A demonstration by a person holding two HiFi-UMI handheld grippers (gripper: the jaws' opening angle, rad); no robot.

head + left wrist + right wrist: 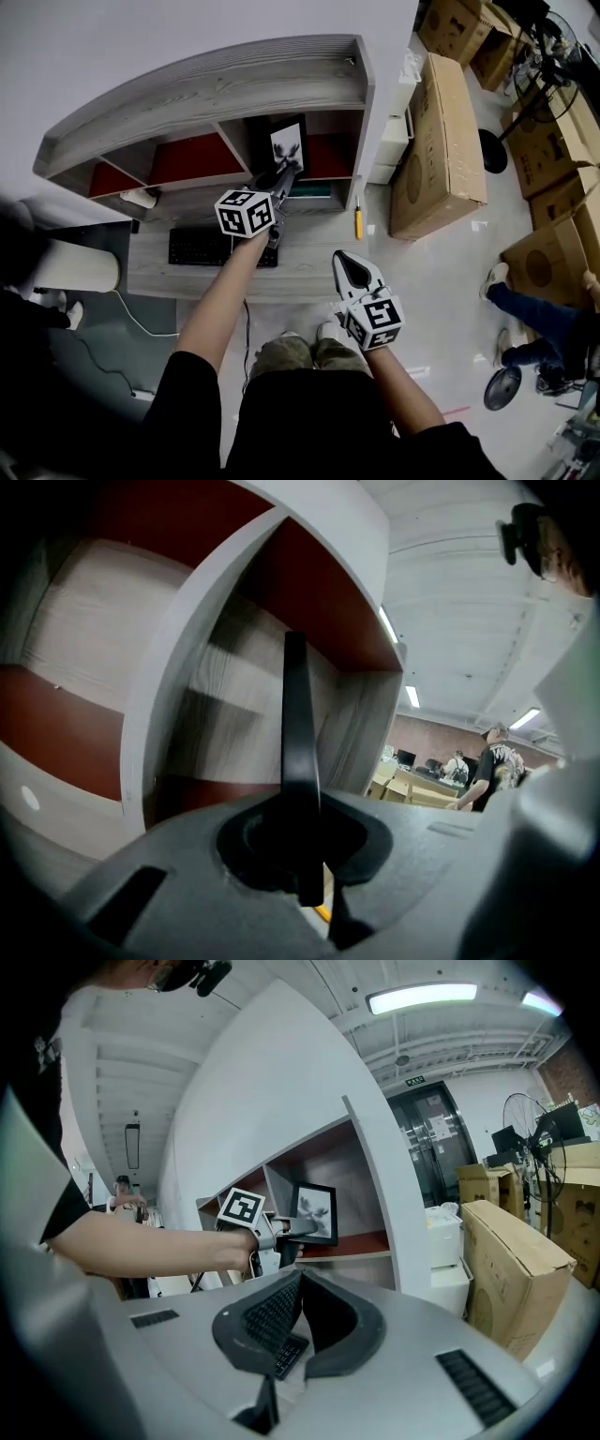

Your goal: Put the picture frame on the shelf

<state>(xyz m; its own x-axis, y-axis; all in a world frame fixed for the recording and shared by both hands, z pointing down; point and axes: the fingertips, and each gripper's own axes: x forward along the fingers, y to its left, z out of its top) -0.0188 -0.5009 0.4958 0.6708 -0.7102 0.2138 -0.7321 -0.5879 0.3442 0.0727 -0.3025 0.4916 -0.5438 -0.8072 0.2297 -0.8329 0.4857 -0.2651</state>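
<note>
A black picture frame (287,145) with a pale print stands upright in the right compartment of the grey wood-grain shelf (281,84), which has red back panels. My left gripper (281,178) reaches into that compartment and is shut on the frame's lower edge. In the left gripper view the frame (295,714) shows edge-on as a black bar rising from between the jaws of the left gripper (300,841). The right gripper view shows the frame (315,1213) and the left gripper (286,1234) from the side. My right gripper (356,274) (302,1274) hangs back over the desk edge, shut and empty.
On the grey desk (309,272) below the shelf lie a black keyboard (202,247) and a yellow hand tool (357,221). A long cardboard box (441,141) stands right of the shelf, with more boxes behind. A person (534,314) is at the right on the floor.
</note>
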